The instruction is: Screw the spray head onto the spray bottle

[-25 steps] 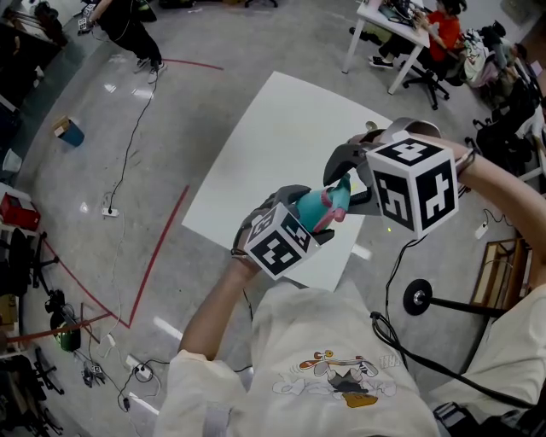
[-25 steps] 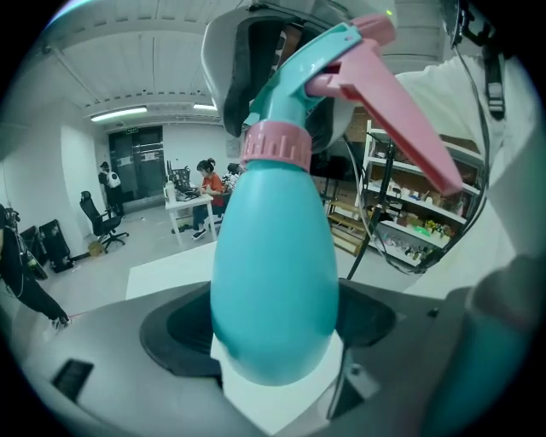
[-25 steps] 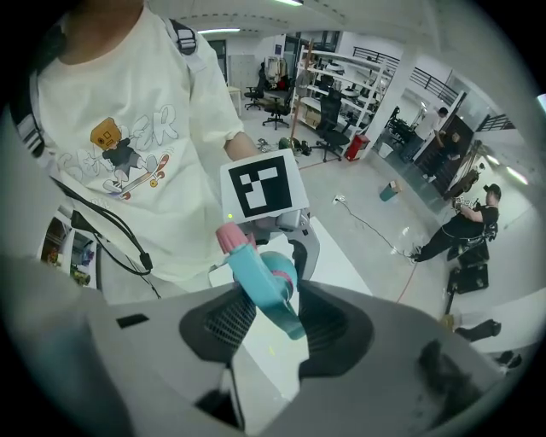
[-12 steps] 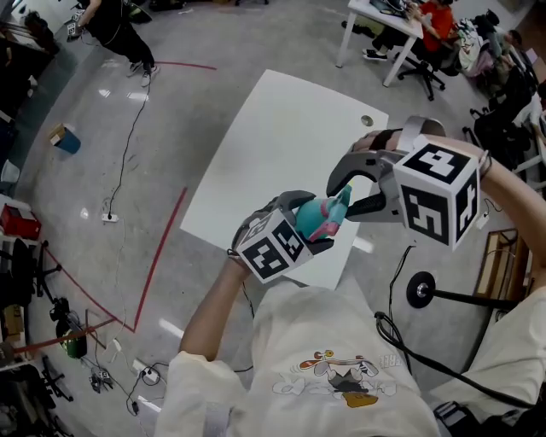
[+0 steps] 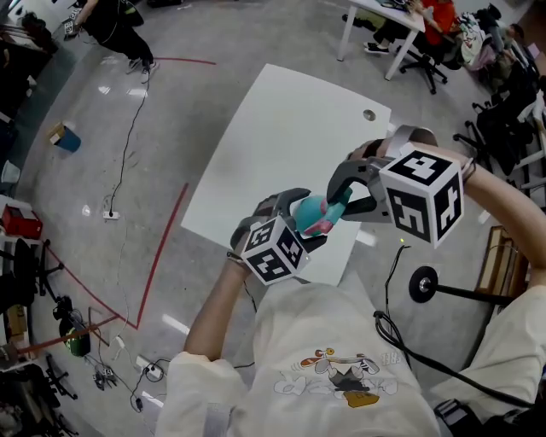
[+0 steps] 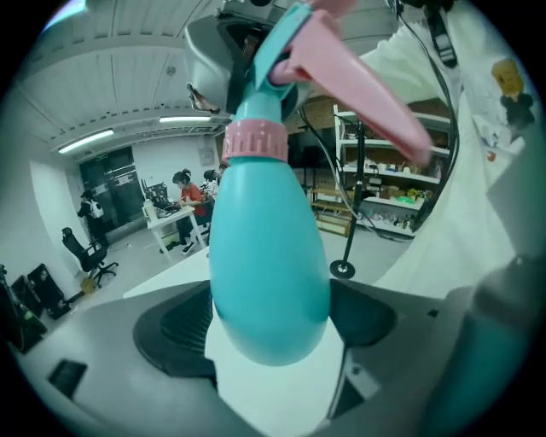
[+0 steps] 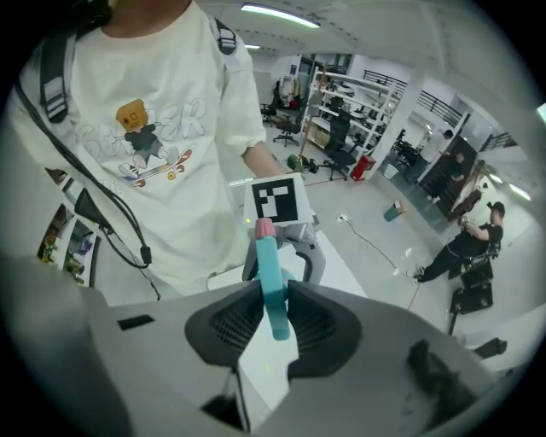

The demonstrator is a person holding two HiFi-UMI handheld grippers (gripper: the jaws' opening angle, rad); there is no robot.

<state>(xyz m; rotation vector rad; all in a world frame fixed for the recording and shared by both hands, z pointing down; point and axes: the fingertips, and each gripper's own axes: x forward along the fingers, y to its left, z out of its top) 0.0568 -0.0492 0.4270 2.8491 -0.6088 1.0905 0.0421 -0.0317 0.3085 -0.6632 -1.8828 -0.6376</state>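
My left gripper (image 5: 307, 220) is shut on a teal spray bottle (image 5: 310, 213), held in the air over the near edge of the white table (image 5: 281, 145). In the left gripper view the bottle (image 6: 269, 256) sits between both pads, with a pink collar (image 6: 256, 141) and a pink trigger (image 6: 367, 85) above it. The teal spray head (image 5: 339, 203) sits on the bottle's neck. My right gripper (image 5: 341, 200) comes in from the right, its jaws closing on that head. In the right gripper view the spray head (image 7: 271, 273) stands between the pads of the right gripper (image 7: 275, 320), touching both.
A black stand base (image 5: 424, 284) with a cable is on the floor to the right of the table. Red tape lines (image 5: 162, 247) and a power cable (image 5: 128, 136) cross the floor at left. People sit at a desk (image 5: 384, 17) at the far top right.
The right gripper has shifted a little left toward the bottle, and its jaws have narrowed round the spray head. The left gripper still holds the bottle in about the same place.
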